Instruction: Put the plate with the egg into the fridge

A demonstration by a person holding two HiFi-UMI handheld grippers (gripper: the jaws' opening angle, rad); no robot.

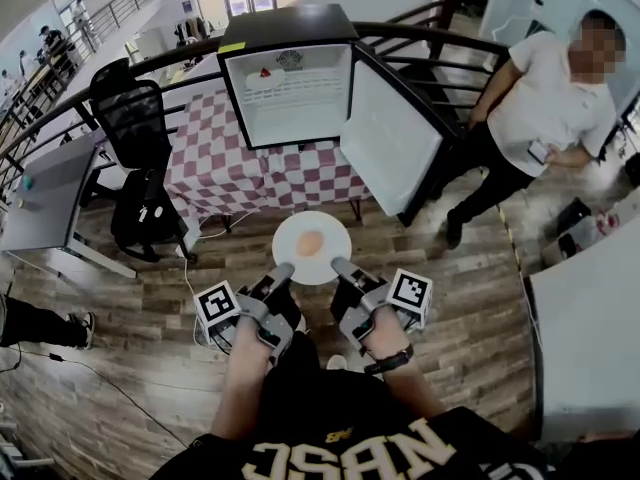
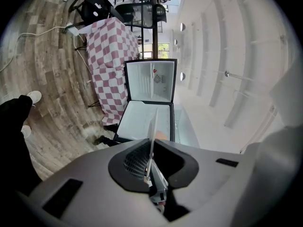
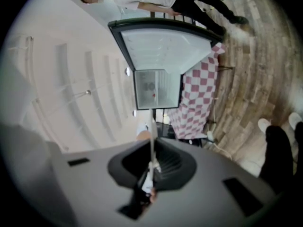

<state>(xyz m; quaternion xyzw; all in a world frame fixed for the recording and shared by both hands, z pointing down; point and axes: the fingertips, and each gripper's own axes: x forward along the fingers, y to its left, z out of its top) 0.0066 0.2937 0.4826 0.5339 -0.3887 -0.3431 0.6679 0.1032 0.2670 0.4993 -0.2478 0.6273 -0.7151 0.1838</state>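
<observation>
A white plate carrying an egg is held level in the air in front of me, over the wooden floor. My left gripper is shut on the plate's near-left rim and my right gripper is shut on its near-right rim. In the left gripper view the plate shows edge-on between the jaws, with a bit of the egg beside it. The right gripper view shows the plate edge-on likewise. The small fridge stands ahead on a table, its door swung open to the right.
The fridge sits on a table with a pink checked cloth. Inside, a small dish rests on the top shelf. A black office chair stands left. A person in a white shirt stands right. A grey desk is at far left.
</observation>
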